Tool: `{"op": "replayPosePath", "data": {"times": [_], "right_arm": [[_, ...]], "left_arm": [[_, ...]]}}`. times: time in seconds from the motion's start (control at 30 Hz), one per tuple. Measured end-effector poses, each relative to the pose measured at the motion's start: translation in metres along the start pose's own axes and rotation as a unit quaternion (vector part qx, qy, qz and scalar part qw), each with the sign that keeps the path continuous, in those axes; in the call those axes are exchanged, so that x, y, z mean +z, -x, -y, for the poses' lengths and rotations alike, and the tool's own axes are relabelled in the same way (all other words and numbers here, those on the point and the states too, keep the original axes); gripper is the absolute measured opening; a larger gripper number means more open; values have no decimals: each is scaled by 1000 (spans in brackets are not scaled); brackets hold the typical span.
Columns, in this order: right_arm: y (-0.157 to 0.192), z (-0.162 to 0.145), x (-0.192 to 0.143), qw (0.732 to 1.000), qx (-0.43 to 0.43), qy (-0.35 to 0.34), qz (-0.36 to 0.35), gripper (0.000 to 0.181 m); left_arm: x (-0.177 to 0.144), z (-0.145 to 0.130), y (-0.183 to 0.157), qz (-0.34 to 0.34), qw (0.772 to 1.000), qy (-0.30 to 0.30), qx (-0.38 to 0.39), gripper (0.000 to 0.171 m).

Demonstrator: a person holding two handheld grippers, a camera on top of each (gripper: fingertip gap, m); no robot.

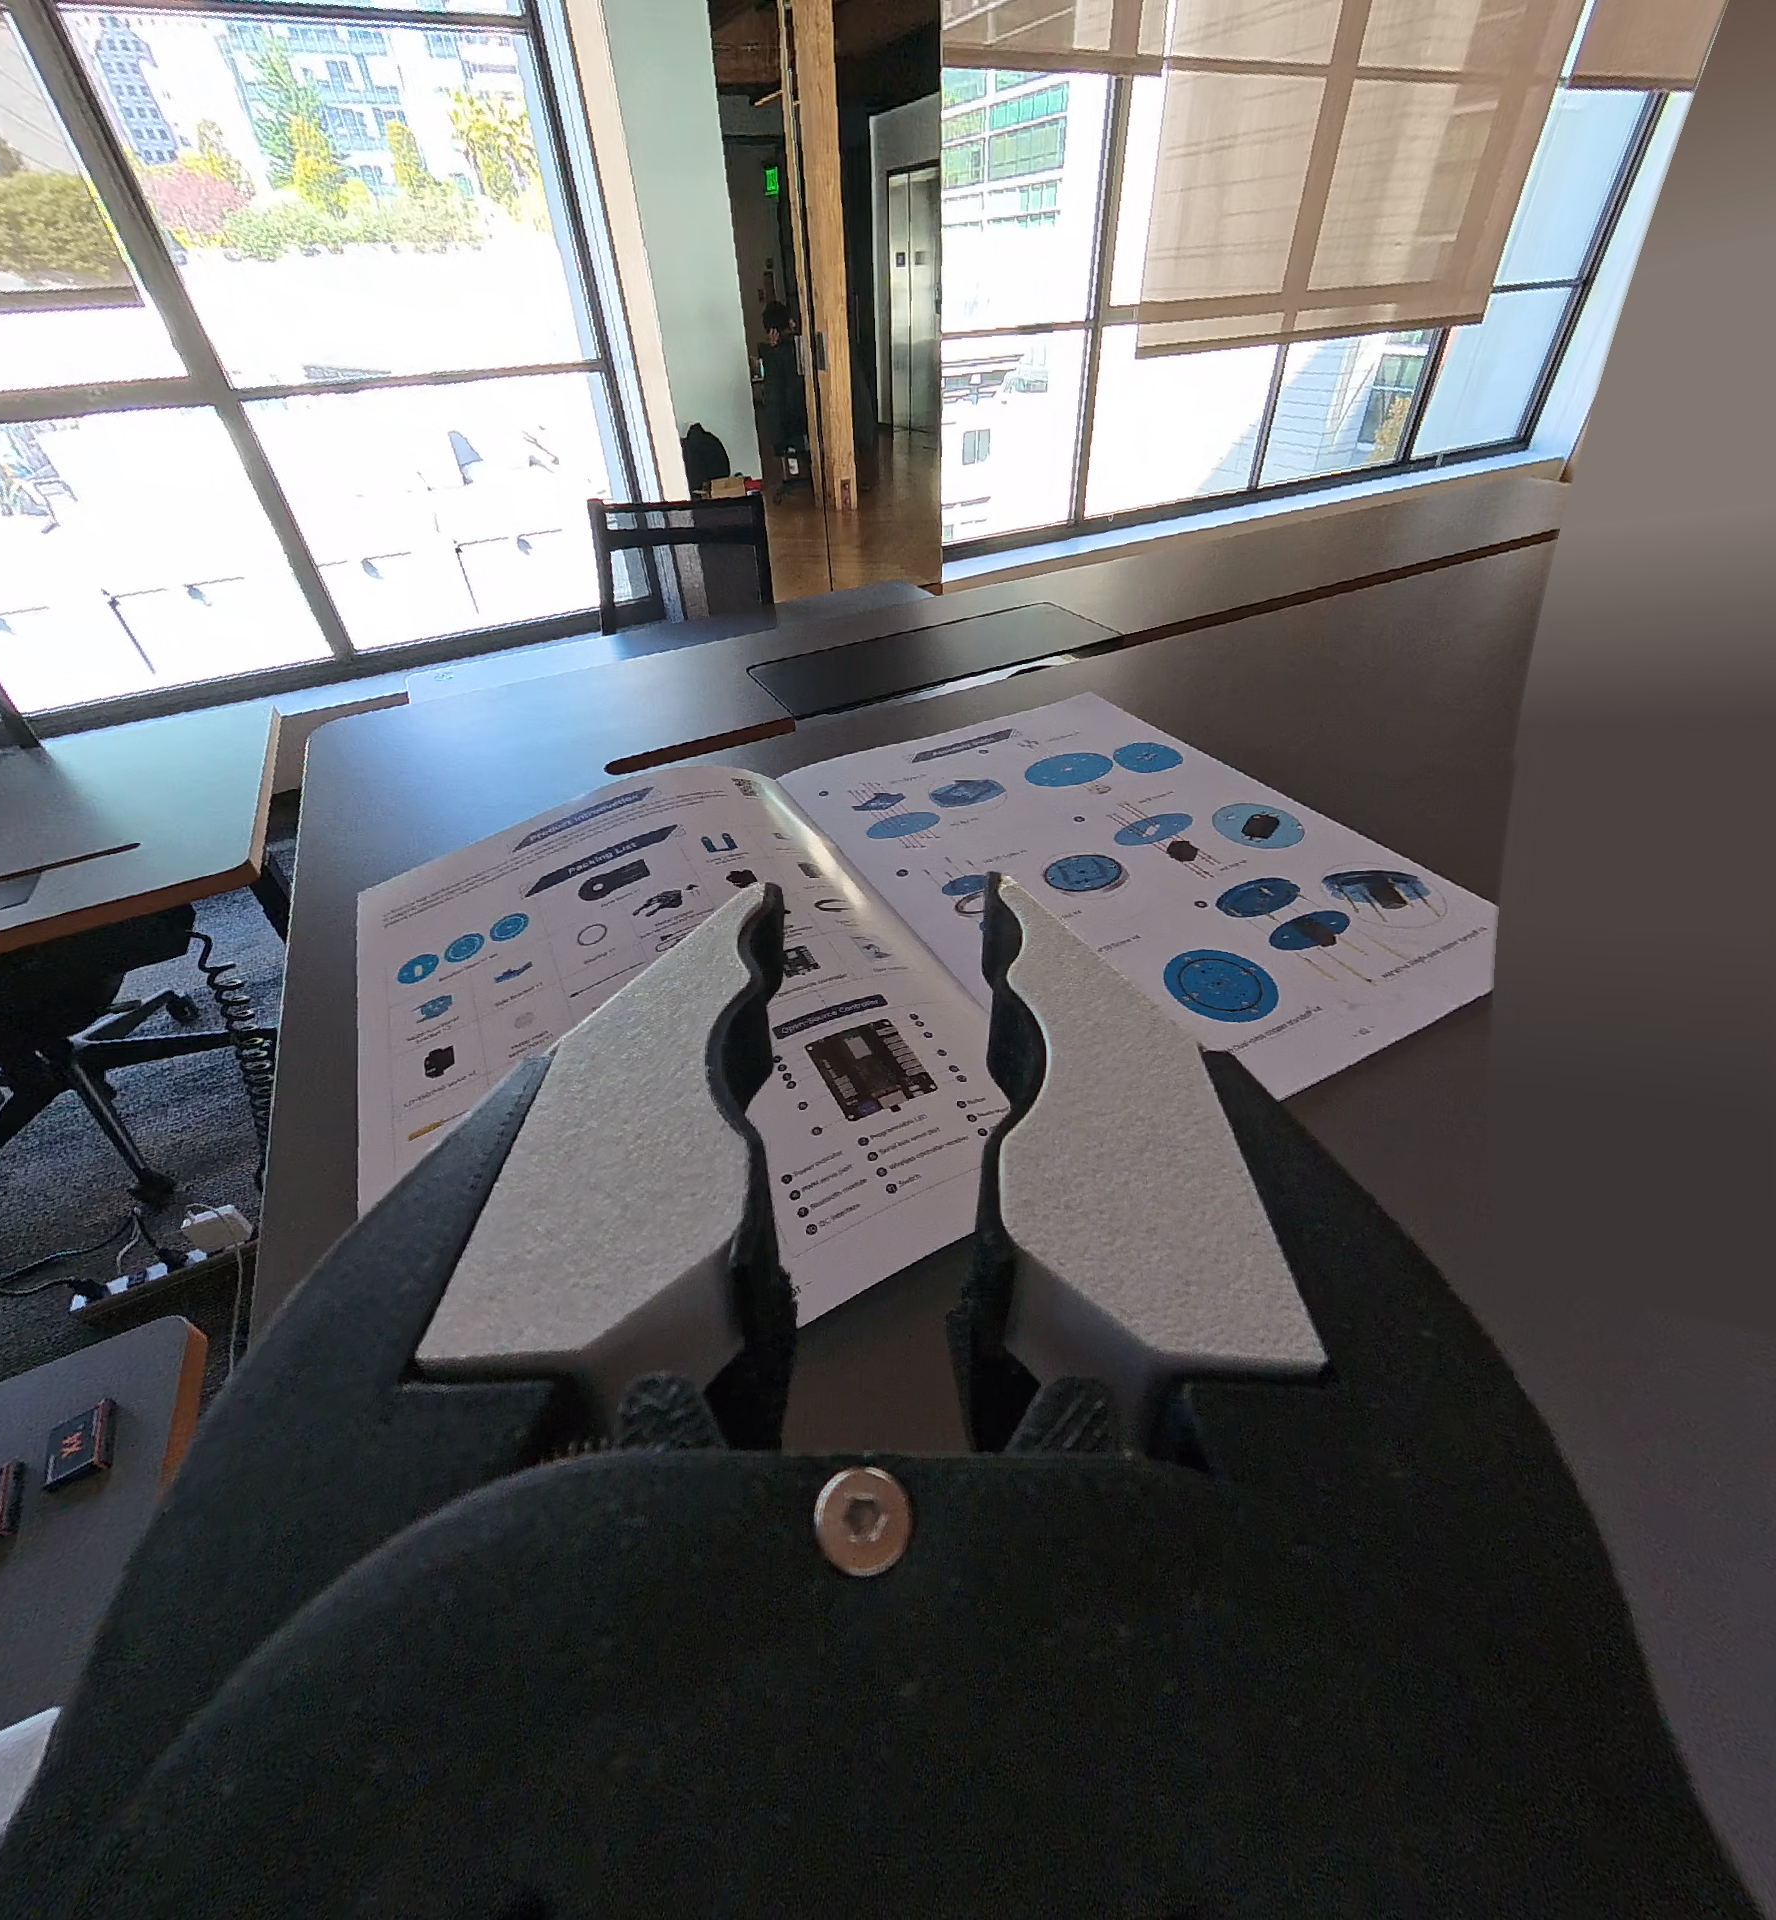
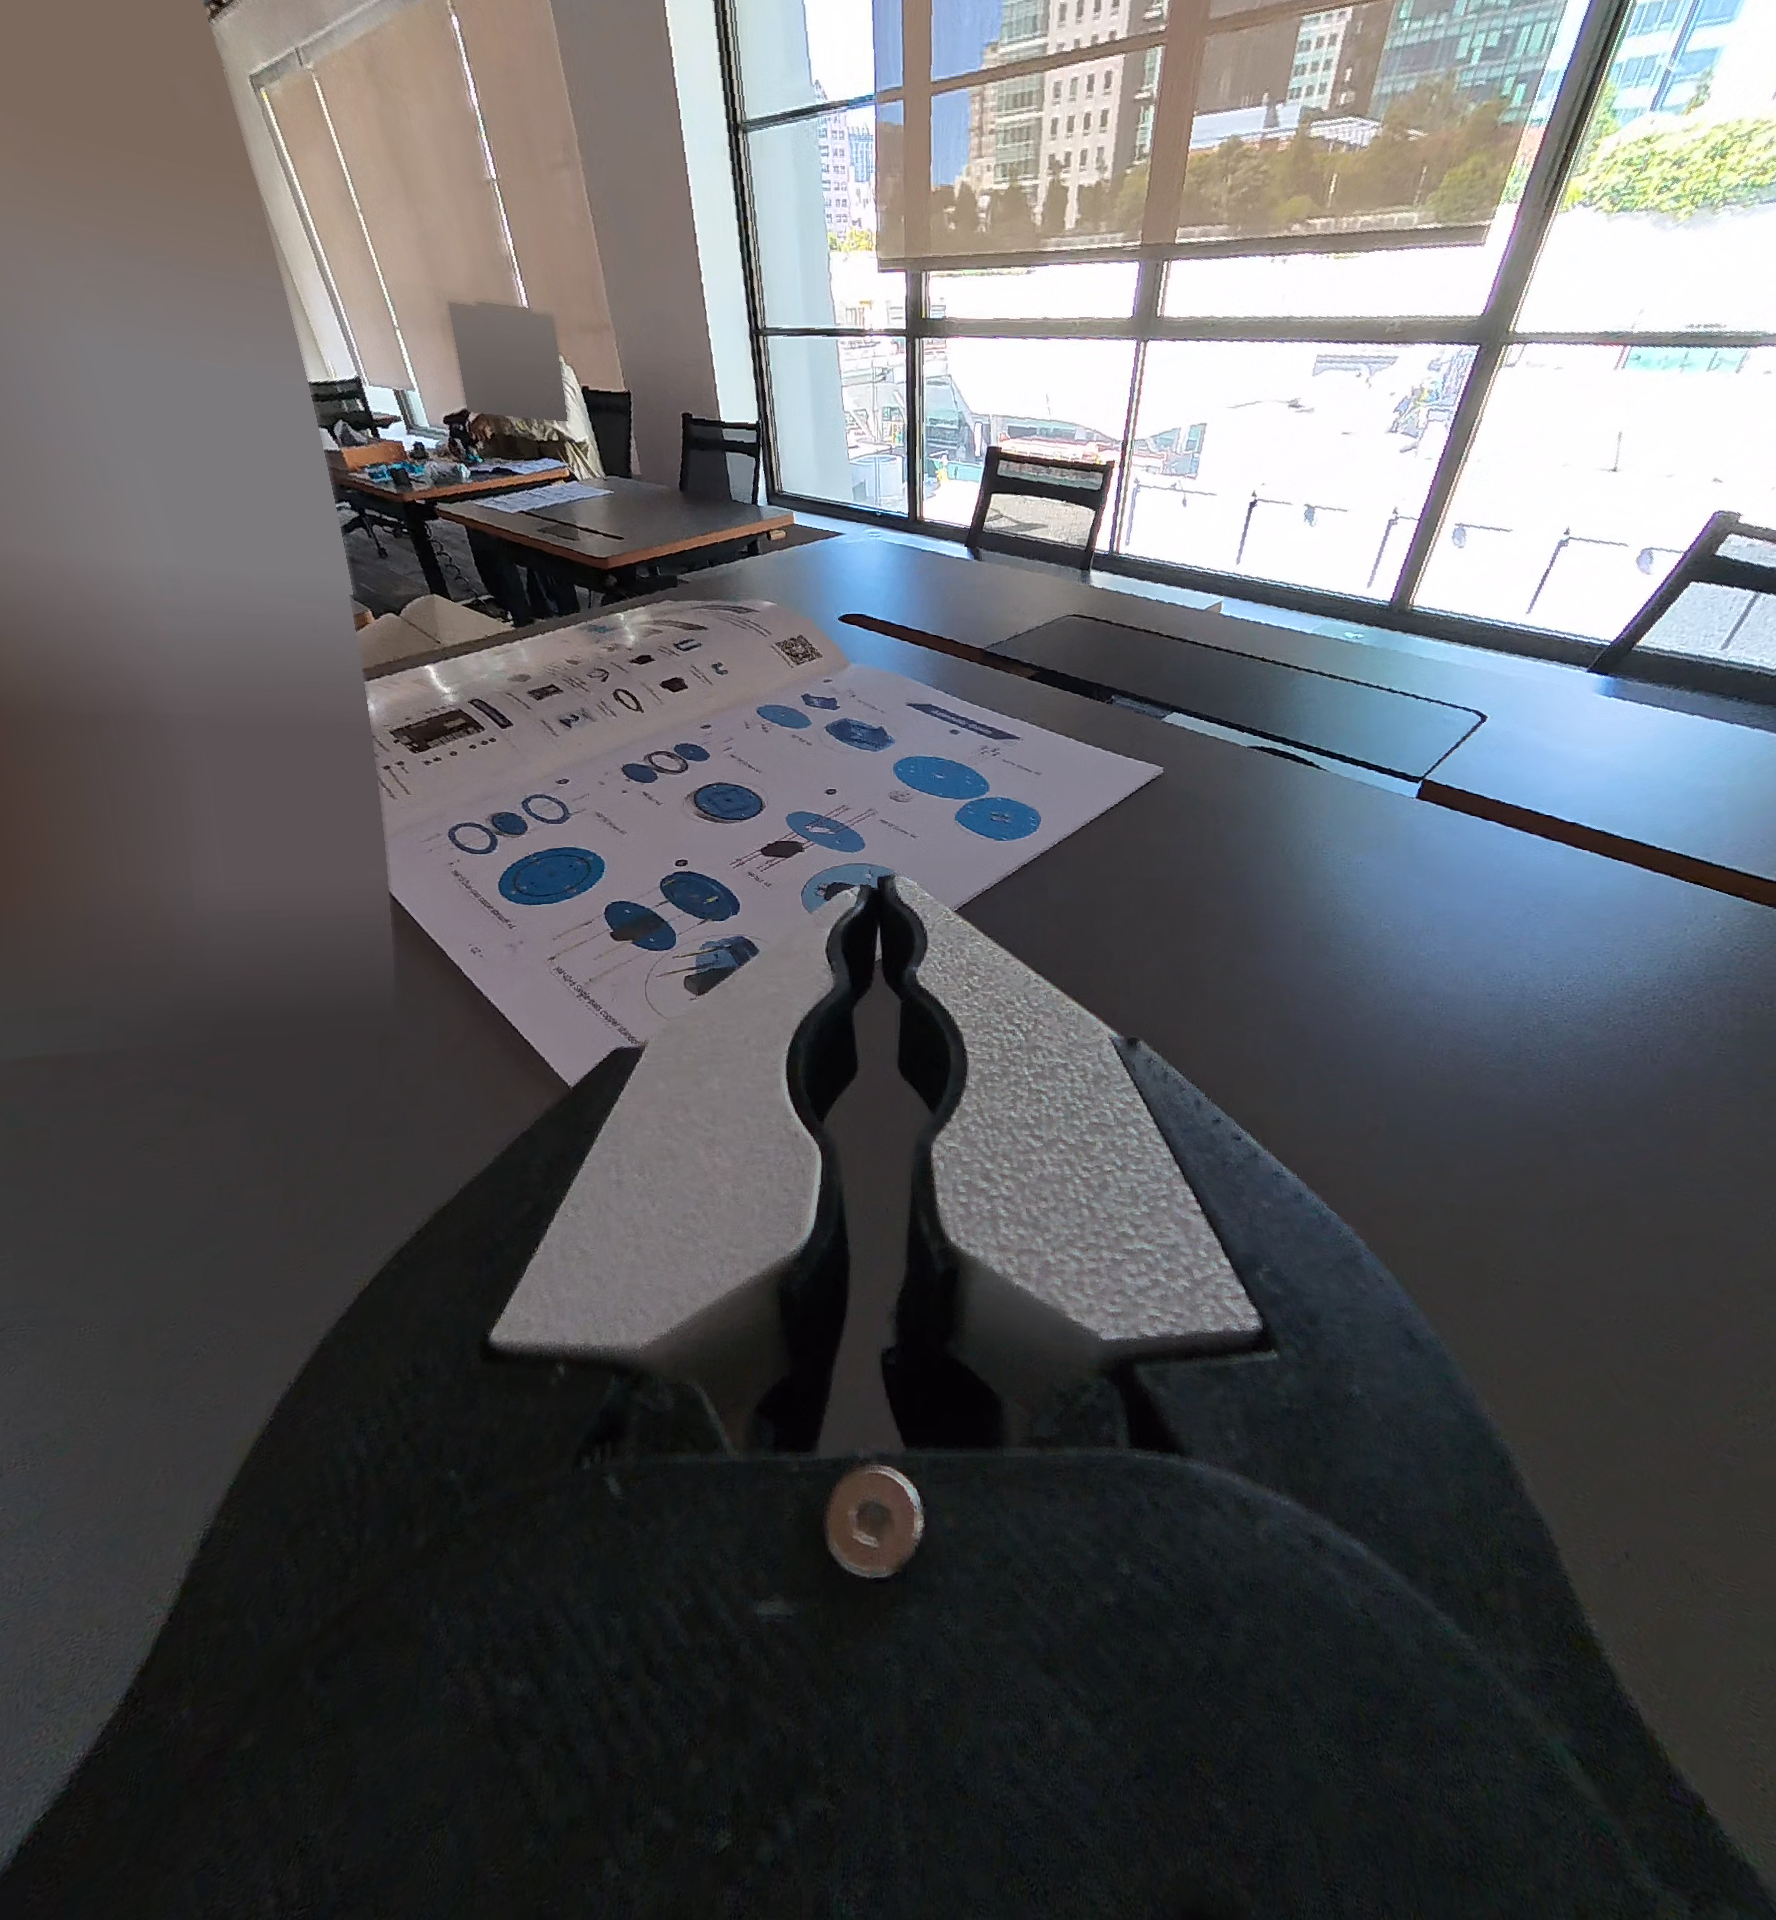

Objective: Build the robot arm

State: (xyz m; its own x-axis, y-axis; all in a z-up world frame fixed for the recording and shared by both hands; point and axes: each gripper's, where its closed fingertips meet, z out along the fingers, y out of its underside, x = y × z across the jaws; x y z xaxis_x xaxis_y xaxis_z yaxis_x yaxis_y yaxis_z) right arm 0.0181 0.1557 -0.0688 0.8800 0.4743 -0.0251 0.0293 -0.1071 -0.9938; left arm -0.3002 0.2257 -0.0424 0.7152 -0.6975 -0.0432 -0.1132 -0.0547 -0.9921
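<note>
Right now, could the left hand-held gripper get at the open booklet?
Probably yes: the left hand-held gripper is open above the open booklet, and nothing lies between them on the dark table.

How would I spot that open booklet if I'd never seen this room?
Find the big dark table by the windows. The booklet lies open and flat on it, just ahead of the open left gripper. It is the only white thing there, its pages covered with blue round diagrams.

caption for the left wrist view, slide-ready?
Open left gripper hovering over an open instruction booklet on a dark desk, windows behind.
</note>
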Motion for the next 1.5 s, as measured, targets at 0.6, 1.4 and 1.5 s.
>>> {"op": "replayPosePath", "data": {"times": [0.6, 1.4, 1.5], "right_arm": [[4, 4, -1, 999, -43, -2, -5, 0], [1, -6, -3, 999, -38, 13, -4, 0], [-2, -5, -3, 999, -43, 11, -10, 0]], "left_arm": [[-5, 7, 3, 7, 1000, -17, 0, 37], [4, -8, -7, -6, 999, 20, 31, 32], [4, -9, -6, -4, 999, 23, 35, 32]]}}
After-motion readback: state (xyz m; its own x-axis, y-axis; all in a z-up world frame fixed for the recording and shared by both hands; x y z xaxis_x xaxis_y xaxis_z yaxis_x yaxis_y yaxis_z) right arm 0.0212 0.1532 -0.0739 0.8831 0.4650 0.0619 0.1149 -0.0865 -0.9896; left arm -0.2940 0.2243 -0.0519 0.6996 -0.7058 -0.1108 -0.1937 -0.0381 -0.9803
